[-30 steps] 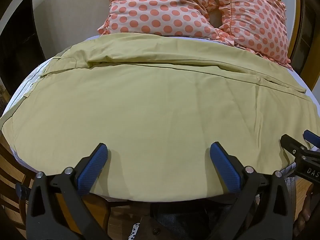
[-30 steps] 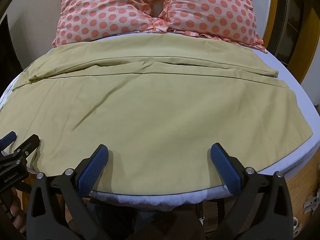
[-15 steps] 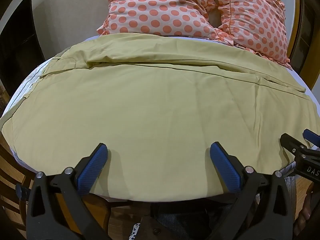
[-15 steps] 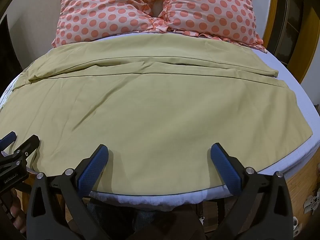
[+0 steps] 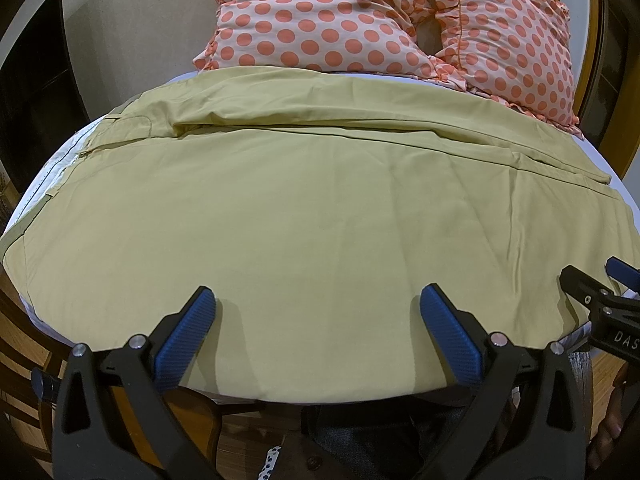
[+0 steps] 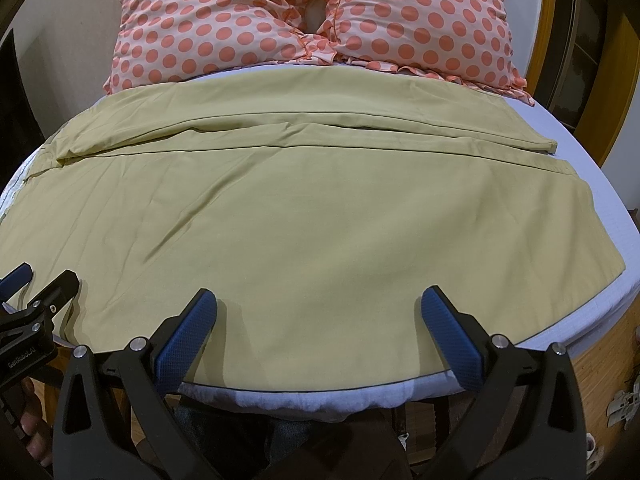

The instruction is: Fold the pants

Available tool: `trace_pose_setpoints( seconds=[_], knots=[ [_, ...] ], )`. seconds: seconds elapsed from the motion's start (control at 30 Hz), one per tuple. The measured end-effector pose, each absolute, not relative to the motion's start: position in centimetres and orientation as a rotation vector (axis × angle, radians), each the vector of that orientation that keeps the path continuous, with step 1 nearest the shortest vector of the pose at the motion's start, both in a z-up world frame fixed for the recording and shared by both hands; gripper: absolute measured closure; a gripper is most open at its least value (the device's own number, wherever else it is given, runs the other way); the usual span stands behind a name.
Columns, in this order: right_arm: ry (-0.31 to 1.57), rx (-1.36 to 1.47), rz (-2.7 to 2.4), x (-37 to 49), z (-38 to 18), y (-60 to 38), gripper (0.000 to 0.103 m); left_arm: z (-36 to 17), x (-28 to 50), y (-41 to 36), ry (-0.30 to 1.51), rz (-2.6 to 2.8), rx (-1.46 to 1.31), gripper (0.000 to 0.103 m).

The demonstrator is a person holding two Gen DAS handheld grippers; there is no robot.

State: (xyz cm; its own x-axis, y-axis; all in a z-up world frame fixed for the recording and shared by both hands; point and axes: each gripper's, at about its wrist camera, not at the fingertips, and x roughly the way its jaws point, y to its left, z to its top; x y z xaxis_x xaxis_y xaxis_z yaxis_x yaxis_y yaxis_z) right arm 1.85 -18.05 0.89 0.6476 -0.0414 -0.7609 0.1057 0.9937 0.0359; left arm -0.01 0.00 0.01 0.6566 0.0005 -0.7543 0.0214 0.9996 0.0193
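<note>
Ahead of both spread left tongs (image 5: 318, 322) and right tongs (image 6: 318, 322), pants (image 5: 320, 220) lie flat.

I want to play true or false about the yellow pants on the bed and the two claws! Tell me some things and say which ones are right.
1. The yellow pants lie spread out on the bed. True.
2. The left claw is squeezing a pant leg. False: it is open, with nothing between its blue pads.
3. Two polka-dot pillows sit at the far side of the bed, behind the pants. True.
4. The right claw is shut tight. False: it is open wide above the near edge of the pants.
5. The pants are rolled up into a ball. False: they lie flat, with one leg alongside the other.
</note>
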Motion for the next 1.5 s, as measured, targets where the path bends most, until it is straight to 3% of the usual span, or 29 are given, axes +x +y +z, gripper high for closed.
trace_pose_setpoints(
  seconds=[1.5],
  knots=[
    [0.855, 0.078, -0.083, 1.62, 0.79, -18.01, 0.001, 0.03, -0.02, -0.01, 0.851, -0.011, 0.027, 0.002]
  ],
)
